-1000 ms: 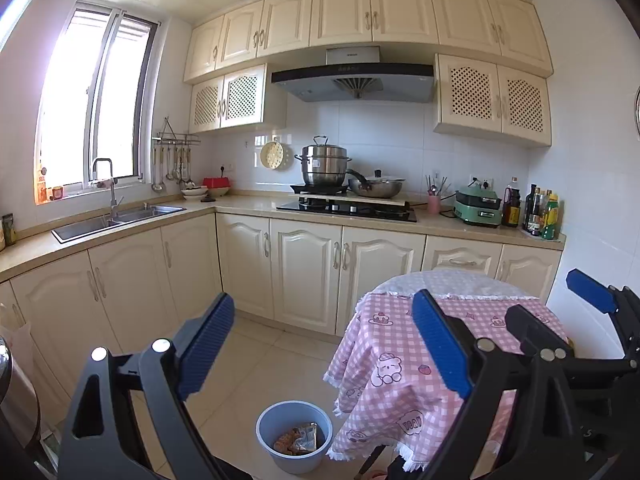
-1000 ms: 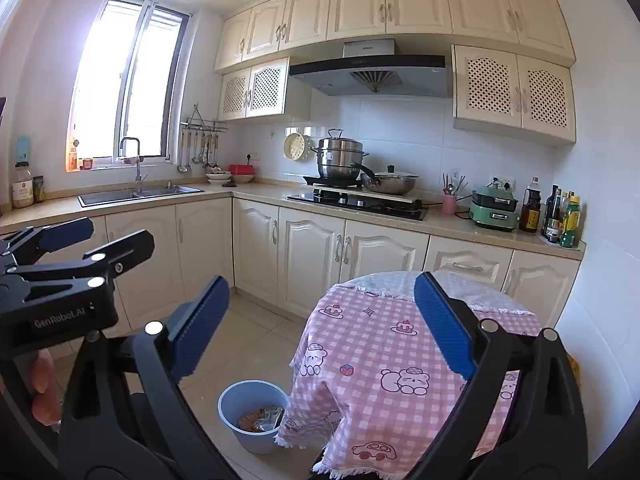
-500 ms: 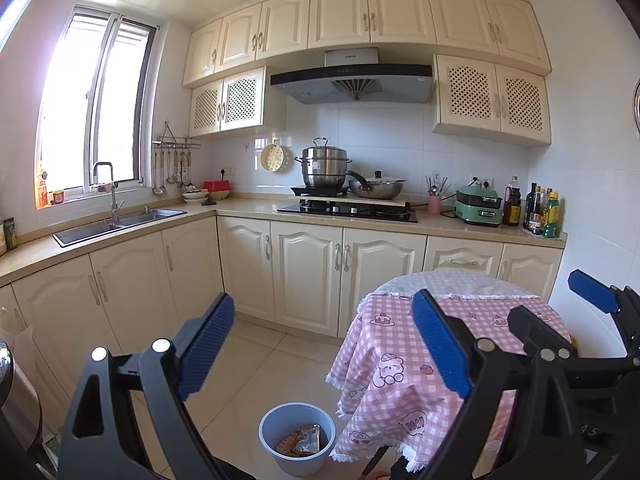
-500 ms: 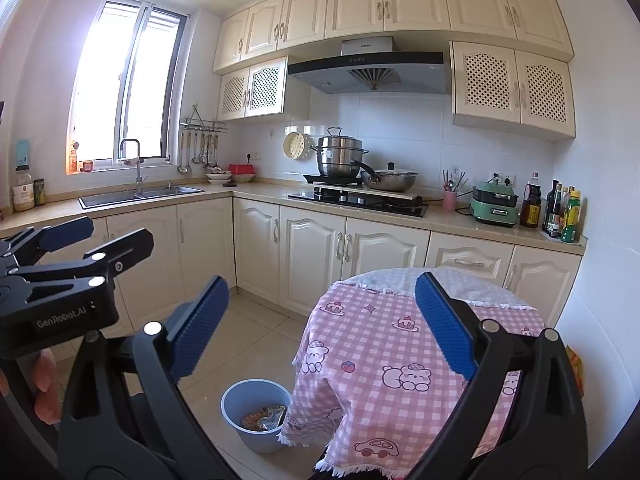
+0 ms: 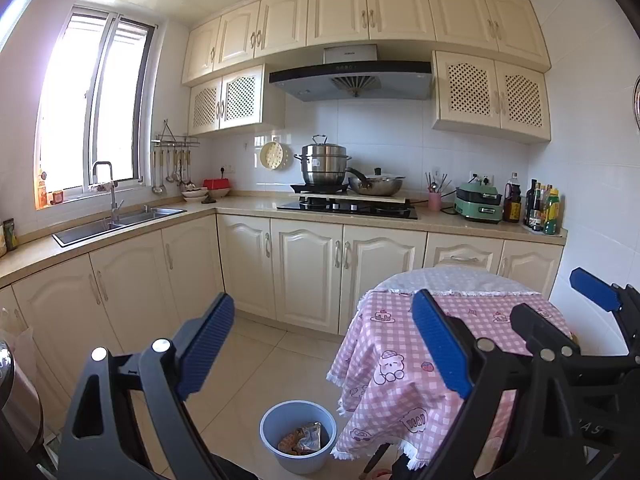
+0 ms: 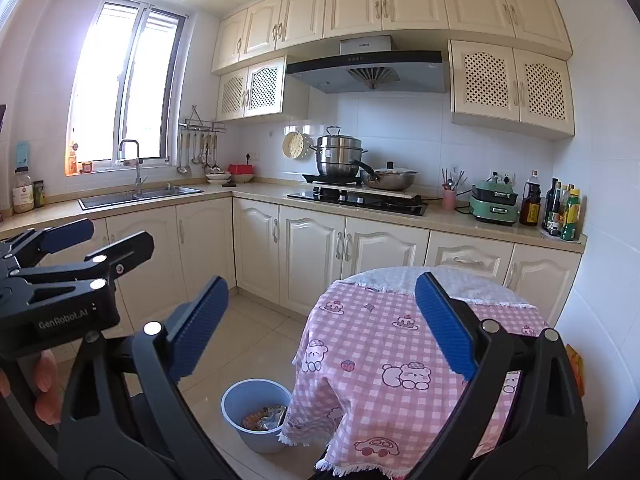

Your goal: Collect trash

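Observation:
A blue waste bin stands on the tiled floor beside a round table with a pink checked cloth. Crumpled wrappers lie inside the bin. The right wrist view shows the same bin with wrappers at the table's left foot. My left gripper is held high above the floor, open, nothing between its blue pads. My right gripper is open and empty too, over the table's near edge. The right gripper shows at the right edge of the left wrist view, and the left gripper at the left of the right one.
Cream cabinets run along the back and left walls under a counter with a sink, a hob with pots, a green cooker and bottles. A hand holds the left gripper. Open floor lies left of the table.
Both views have shifted only slightly; the table and bin sit a touch lower and nearer. Both grippers stay open and empty.

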Demonstrator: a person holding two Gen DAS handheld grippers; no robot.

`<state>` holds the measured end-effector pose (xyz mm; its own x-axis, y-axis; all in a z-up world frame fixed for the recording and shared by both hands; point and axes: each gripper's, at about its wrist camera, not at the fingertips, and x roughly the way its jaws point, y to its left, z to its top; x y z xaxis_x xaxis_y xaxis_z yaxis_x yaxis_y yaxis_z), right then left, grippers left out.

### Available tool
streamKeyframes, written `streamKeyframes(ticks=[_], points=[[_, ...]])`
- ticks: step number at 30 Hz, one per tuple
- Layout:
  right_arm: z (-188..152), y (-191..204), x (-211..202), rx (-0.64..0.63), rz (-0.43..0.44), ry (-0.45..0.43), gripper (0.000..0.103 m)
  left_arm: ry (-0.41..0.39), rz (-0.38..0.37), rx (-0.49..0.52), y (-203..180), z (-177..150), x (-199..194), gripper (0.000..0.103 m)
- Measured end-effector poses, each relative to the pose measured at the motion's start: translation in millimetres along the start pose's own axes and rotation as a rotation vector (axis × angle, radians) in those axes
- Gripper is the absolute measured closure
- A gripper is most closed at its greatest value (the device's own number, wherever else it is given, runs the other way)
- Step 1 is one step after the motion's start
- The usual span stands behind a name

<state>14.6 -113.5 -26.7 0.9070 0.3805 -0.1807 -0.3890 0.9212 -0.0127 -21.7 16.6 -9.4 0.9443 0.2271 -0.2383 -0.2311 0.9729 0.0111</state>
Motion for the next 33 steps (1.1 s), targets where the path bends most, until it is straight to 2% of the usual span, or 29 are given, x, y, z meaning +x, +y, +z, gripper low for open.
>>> streamKeyframes(ticks=[33], points=[[-2.8, 2.6, 1.0, 0.003, -0.002, 0.013, 0.010, 0.012, 0.003, 0.000, 6.2, -6.3, 6.7, 0.014]])
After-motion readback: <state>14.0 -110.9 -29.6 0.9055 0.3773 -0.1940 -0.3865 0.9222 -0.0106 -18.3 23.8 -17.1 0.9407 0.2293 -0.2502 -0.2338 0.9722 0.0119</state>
